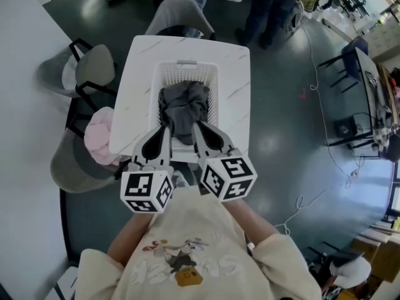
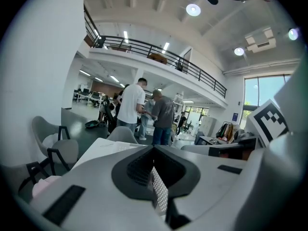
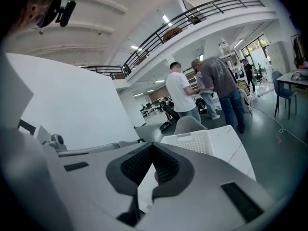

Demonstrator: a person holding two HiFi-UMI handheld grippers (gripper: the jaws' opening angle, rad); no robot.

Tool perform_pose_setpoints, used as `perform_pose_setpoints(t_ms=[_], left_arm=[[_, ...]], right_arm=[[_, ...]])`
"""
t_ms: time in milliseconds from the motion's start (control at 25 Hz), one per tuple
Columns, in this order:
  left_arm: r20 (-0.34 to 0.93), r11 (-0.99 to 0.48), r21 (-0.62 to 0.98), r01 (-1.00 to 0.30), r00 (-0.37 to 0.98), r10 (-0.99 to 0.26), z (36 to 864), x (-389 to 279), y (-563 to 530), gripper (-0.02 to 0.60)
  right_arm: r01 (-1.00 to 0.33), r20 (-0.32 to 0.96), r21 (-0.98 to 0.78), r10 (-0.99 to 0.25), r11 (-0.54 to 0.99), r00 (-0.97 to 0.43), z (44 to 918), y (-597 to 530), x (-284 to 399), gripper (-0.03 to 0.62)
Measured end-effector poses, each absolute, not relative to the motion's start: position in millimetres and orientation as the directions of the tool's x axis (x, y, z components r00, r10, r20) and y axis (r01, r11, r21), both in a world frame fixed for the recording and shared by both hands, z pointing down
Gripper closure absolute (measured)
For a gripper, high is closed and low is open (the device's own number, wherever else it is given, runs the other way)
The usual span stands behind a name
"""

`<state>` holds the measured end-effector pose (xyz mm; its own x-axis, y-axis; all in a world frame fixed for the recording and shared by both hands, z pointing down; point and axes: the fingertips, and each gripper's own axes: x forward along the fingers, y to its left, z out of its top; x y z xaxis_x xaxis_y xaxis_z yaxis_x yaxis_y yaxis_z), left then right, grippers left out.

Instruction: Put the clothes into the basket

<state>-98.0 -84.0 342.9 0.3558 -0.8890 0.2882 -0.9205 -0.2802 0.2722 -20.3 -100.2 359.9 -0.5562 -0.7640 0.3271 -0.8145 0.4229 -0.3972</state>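
Note:
A white plastic basket (image 1: 186,65) stands on the white table (image 1: 142,61) with a dark grey garment (image 1: 184,108) bunched inside it; the cloth's near end reaches the basket's front rim. My left gripper (image 1: 164,130) and right gripper (image 1: 198,126) hover side by side at that front rim, one on each side of the cloth's near end. Both are shut, and no cloth shows between their pads. In the left gripper view the left gripper (image 2: 154,148) points over the table (image 2: 103,146). The right gripper (image 3: 152,146) points toward the basket (image 3: 192,141) in the right gripper view.
A pink garment (image 1: 100,136) lies on a grey chair (image 1: 69,161) at the table's left. More grey chairs (image 1: 94,64) stand at the left and the far end (image 1: 181,11). People (image 1: 275,5) stand beyond the table. A cable (image 1: 325,136) runs across the floor on the right.

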Motion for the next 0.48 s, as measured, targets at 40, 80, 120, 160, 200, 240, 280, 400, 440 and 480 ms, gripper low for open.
perform_pose_setpoints(t_ms=[40, 80, 120, 160, 200, 240, 280, 400, 440, 480], left_arm=[[0.284, -0.278, 0.279, -0.919, 0.355, -0.89, 340.1, -99.8, -81.3, 0.572], [0.28, -0.276, 0.282, -0.919, 0.354, -0.892, 337.3, -101.6, -78.5, 0.572], [0.275, -0.276, 0.278, -0.92, 0.352, -0.895, 334.5, -103.4, -75.6, 0.572], [0.269, -0.277, 0.266, -0.923, 0.347, -0.898, 332.1, -105.0, -73.1, 0.572], [0.262, -0.278, 0.25, -0.927, 0.341, -0.903, 330.1, -106.3, -71.0, 0.572], [0.256, -0.279, 0.236, -0.931, 0.336, -0.906, 328.4, -107.0, -69.1, 0.572], [0.25, -0.28, 0.225, -0.933, 0.333, -0.909, 327.0, -107.2, -66.9, 0.572], [0.23, -0.296, 0.193, -0.936, 0.337, -0.913, 321.6, -107.0, -57.5, 0.572], [0.224, -0.303, 0.188, -0.934, 0.341, -0.913, 320.2, -107.1, -54.0, 0.572], [0.219, -0.309, 0.185, -0.933, 0.345, -0.913, 319.1, -107.4, -50.7, 0.572]], right_arm=[[-0.813, 0.322, -0.396, -0.764, 0.427, -0.559, 357.0, -95.7, -20.5, 0.588], [-0.812, 0.317, -0.391, -0.765, 0.433, -0.56, 354.5, -91.0, -20.9, 0.588], [-0.813, 0.313, -0.381, -0.767, 0.439, -0.561, 352.7, -86.3, -21.9, 0.588], [-0.816, 0.309, -0.366, -0.768, 0.449, -0.561, 352.0, -81.9, -23.5, 0.588], [-0.819, 0.304, -0.344, -0.77, 0.46, -0.561, 352.4, -78.0, -25.3, 0.588], [-0.821, 0.298, -0.32, -0.772, 0.472, -0.561, 353.5, -74.3, -27.2, 0.588], [-0.823, 0.292, -0.299, -0.774, 0.484, -0.561, 355.0, -70.6, -28.9, 0.588], [-0.823, 0.276, -0.276, -0.78, 0.496, -0.562, 356.5, -58.7, -31.5, 0.588], [-0.822, 0.266, -0.28, -0.783, 0.495, -0.562, 355.6, -55.0, -31.4, 0.588], [-0.821, 0.253, -0.289, -0.787, 0.493, -0.562, 354.4, -51.6, -31.0, 0.588]])
